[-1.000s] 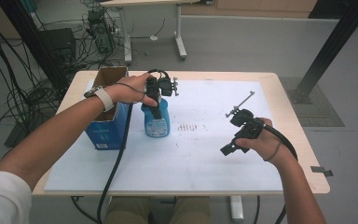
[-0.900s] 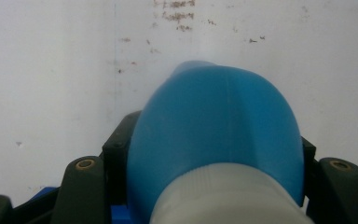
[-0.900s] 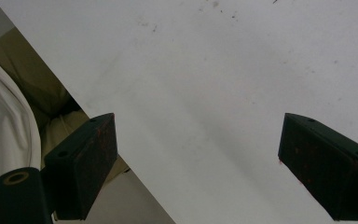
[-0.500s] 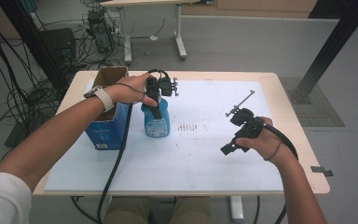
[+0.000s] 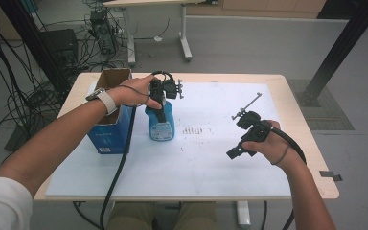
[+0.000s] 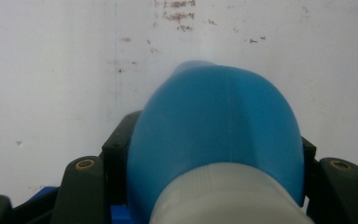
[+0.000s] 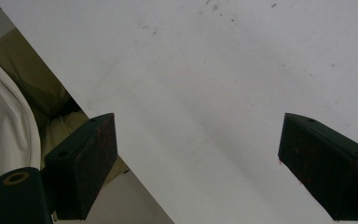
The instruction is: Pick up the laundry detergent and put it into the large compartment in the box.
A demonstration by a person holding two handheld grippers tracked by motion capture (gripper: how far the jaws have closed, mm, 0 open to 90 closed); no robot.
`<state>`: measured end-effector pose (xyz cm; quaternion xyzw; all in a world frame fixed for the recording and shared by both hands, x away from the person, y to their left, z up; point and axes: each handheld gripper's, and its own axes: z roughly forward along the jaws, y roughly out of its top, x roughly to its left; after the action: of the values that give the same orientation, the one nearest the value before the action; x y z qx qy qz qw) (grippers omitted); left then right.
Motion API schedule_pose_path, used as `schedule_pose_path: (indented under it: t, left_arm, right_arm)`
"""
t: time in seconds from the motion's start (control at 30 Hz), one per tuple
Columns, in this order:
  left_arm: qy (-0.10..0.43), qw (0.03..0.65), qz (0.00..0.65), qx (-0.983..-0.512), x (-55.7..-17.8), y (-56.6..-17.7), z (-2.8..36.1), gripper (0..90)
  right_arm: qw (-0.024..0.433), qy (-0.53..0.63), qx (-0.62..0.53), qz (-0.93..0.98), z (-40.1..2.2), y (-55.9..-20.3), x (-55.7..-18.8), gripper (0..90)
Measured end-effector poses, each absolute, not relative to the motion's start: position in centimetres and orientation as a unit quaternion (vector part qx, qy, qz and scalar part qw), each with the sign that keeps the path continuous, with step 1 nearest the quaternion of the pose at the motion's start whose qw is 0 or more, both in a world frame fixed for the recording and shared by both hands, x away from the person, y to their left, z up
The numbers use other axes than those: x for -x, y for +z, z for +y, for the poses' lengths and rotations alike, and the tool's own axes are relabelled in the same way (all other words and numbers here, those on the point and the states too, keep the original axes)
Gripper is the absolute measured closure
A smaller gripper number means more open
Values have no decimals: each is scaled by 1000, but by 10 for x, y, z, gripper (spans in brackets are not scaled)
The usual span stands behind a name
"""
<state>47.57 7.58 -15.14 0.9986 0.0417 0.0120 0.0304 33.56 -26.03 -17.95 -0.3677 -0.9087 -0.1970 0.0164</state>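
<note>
White sheeting (image 5: 206, 158) covers the pale wooden table (image 5: 302, 120), speckled with small dark marks near its middle. Just left of centre stands an upright blue plastic bottle (image 5: 160, 125) with a rounded shoulder, a whitish neck and a printed label low on its front. Touching or just beside its left is an open blue cardboard box (image 5: 106, 136). The left gripper (image 5: 159, 103) comes down over the bottle's top, jaws closed against both sides of the shoulder. The right gripper (image 7: 196, 163) hovers over bare sheet, jaws spread wide, holding nothing.
</note>
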Motion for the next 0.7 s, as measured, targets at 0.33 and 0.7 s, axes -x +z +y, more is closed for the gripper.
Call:
schedule_pose_path:
  t: [0.33,0.7]
  left_arm:
    - [12,30,42,-999,-476,-151,76,387]
    - [12,32,42,-999,-476,-152,76,387]
  right_arm:
    - [16,-197,368,-909,-261,-181,-335,116]
    - [16,-196,367,-909,-259,-179,-336,116]
